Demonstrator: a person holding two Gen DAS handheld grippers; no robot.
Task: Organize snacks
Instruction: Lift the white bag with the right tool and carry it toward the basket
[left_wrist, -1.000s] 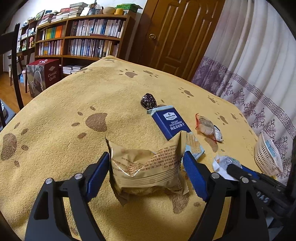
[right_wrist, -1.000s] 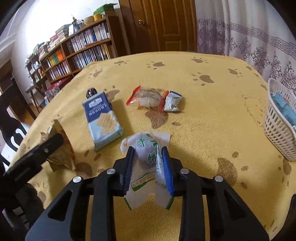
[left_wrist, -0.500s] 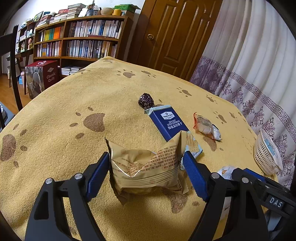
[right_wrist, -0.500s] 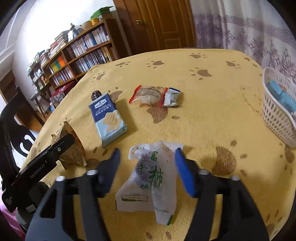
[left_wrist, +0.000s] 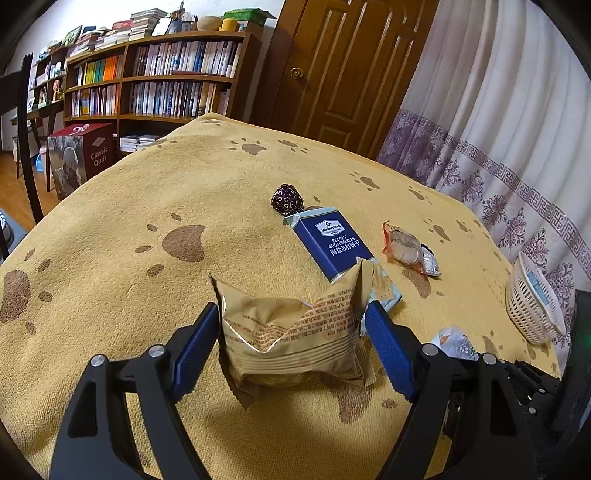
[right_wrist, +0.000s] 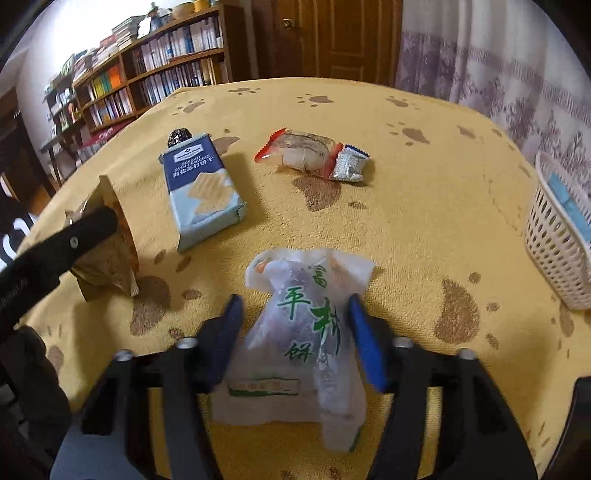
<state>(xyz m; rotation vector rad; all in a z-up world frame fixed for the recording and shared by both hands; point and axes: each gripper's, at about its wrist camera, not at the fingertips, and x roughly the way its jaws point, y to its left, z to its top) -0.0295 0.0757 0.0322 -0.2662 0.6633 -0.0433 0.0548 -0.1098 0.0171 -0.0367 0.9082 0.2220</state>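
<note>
My left gripper is shut on a tan crinkled snack packet, which it holds upright just above the yellow paw-print cloth. In the right wrist view one left finger shows against that packet. A white packet with green characters lies on the cloth between the jaws of my right gripper. Those jaws are closing, and a small gap still shows beside the left blue pad. A white basket holding blue packs stands at the right edge.
A blue cracker pack lies mid-table with a dark foil sweet at its far end. A clear red-ended wrapper and a small silver packet lie beyond. Bookshelves, a door and curtains stand behind the table.
My right gripper let go of the white packet, spread wide, then narrowed around it again and dipped slightly. The left gripper and its tan packet have not moved.
</note>
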